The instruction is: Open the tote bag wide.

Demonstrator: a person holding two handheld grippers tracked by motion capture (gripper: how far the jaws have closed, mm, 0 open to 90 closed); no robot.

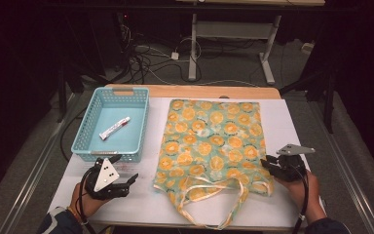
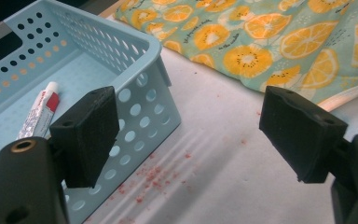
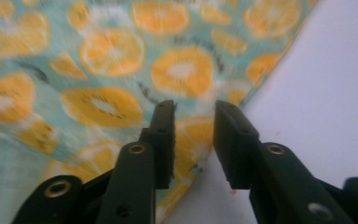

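Note:
A teal cloth tote bag [image 1: 212,141] printed with orange slices lies flat on the white table [image 1: 136,200], its cream handles [image 1: 214,195] towards the person. My right gripper [image 1: 268,165] sits at the bag's near right corner. In the right gripper view its jaws [image 3: 193,109] stand a narrow gap apart over the bag's edge [image 3: 98,60], and the pads do not press on the fabric. My left gripper [image 1: 125,168] rests near the front left, jaws wide open [image 2: 189,100] and empty, just before the basket's [image 2: 140,51] near corner.
A light blue perforated basket [image 1: 90,131] stands at the left of the table and holds a white tube with a red cap end [image 1: 114,127]. Reddish crumbs [image 2: 154,175] speckle the table beside the basket. Cables and a desk frame lie on the floor beyond.

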